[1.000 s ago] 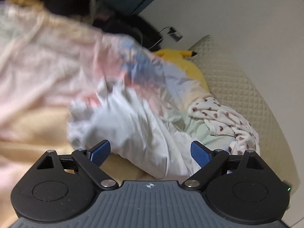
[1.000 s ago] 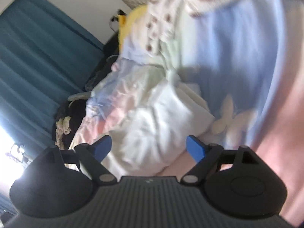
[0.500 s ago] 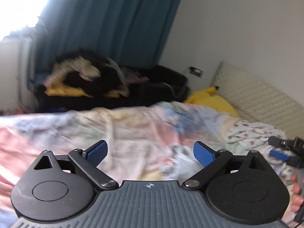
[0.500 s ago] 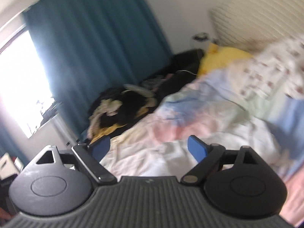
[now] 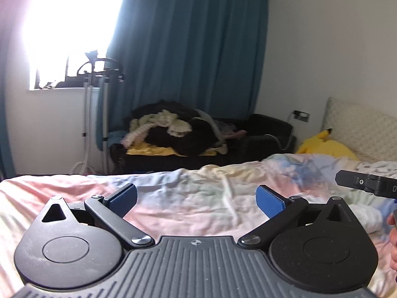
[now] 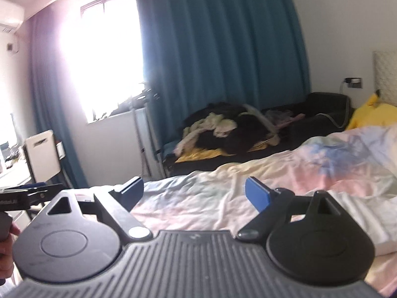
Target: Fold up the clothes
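Left wrist view: we see the left gripper (image 5: 196, 198) raised over the bed (image 5: 49, 198), its blue fingers (image 5: 269, 202) still spreading, already wide apart, with nothing between them. Below lies a rumpled pastel quilt (image 5: 198, 193). At the right edge the right gripper (image 5: 367, 183) enters, with part of a hand (image 5: 392, 243) beneath it. White clothes (image 5: 367, 216) lie on the quilt just past the gripper's right side. Behind the bed we note a dark sofa (image 5: 260, 136) heaped with a laundry pile (image 5: 178, 131), a teal curtain (image 5: 193, 49), and a yellow plush (image 5: 325, 146) against the headboard (image 5: 359, 129).

Right wrist view: we see the right gripper (image 6: 194, 193) with fingers (image 6: 256, 195) wide apart and empty, over the same quilt (image 6: 248, 181). Pale folded cloth (image 6: 367, 213) lies at right, partly hidden. The left gripper (image 6: 22, 195) shows at the left edge.
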Demonstrator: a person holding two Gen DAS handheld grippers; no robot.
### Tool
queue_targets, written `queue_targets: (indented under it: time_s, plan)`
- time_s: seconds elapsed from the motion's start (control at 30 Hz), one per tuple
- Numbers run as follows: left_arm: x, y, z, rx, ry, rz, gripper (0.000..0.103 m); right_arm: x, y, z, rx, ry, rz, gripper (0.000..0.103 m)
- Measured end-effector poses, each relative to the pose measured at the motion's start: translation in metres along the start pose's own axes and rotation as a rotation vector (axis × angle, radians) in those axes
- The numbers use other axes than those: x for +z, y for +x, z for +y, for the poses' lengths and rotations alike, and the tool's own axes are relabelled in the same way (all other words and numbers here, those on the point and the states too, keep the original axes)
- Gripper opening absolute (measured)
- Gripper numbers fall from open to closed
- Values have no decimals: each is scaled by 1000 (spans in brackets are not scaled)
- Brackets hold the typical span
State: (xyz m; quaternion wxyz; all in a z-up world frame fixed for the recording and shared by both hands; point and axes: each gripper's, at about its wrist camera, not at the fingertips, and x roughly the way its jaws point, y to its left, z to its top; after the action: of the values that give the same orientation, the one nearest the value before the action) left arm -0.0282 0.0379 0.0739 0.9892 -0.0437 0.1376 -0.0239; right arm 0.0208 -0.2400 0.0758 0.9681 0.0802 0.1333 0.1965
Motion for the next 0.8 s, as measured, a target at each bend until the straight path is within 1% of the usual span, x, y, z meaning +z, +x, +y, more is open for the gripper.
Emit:
queue_targets:
  time_s: [0.1, 0.17, 0.23, 0.3, 0.33, 0.37, 0.4, 0.43, 0.5, 0.63, 0.8]
  plan:
    - [-9, -2, 9, 21, -23, -12, 102, -12, 12, 16, 12, -26, -3, 90]
    - [-16, -3, 12, 24, -59, -12, 103, -17, 18, 23, 20, -63, 9, 90]
    - [-27, -5, 14, 22, -98, -17, 103, -21, 20, 27, 12, -95, 2, 90]
    - [-43, 4, 24, 21, -134, 8, 103, -26, 20, 24, -2, -90, -5, 90]
    - [-49, 11, 28, 19, -145, 40, 103, -31, 20, 23, -15, -82, -11, 90]
    - [-51, 18, 29, 17, -145, 76, 103, -35, 20, 21, -26, -70, -15, 91]
    - [-51, 19, 28, 20, -141, 83, 103, -42, 20, 20, -33, -60, -12, 91]
    - [-50, 18, 27, 28, -136, 69, 103, -47, 22, 19, -34, -58, -2, 94]
    - [-49, 14, 23, 44, -126, 42, 103, -56, 26, 18, -29, -66, 16, 103]
    - [-52, 9, 14, 80, -104, -3, 103, -68, 26, 13, -20, -62, 32, 103]
    - [-58, 16, 5, 92, -87, 4, 103, -77, 28, 8, -5, -51, 53, 103]
